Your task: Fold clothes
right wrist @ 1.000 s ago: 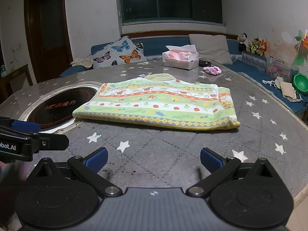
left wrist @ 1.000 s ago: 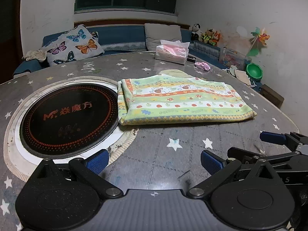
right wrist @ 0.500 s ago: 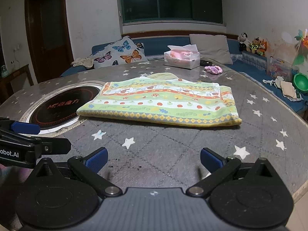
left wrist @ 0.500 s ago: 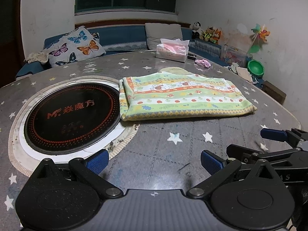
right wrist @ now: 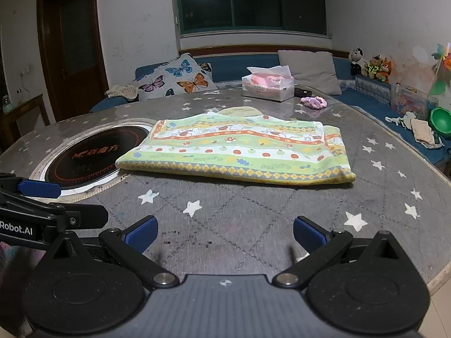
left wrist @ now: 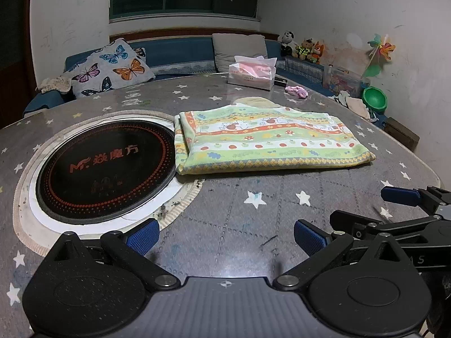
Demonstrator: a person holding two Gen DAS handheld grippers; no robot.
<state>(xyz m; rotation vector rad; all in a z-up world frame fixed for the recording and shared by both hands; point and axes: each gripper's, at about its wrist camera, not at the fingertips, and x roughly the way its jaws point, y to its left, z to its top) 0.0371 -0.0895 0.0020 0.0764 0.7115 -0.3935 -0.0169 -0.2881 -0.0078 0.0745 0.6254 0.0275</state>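
The patterned garment [left wrist: 267,140] lies flat on the bench [left wrist: 253,211], already folded into a long rectangle, its left end touching the rim of the inset cooktop [left wrist: 104,169] and its layered edges stacked there. The left gripper [left wrist: 224,233] and the right gripper [right wrist: 224,232] both hover over bare bench on the near side of the cloth, jaws apart and holding nothing. If another fold is meant, the person would do well to bring one gripper to each corner of a short end, pinch all the layers together so none slips, lift only slightly, and carry that end across to meet the opposite edge squarely. The tissue box [right wrist: 267,87] stands well beyond.
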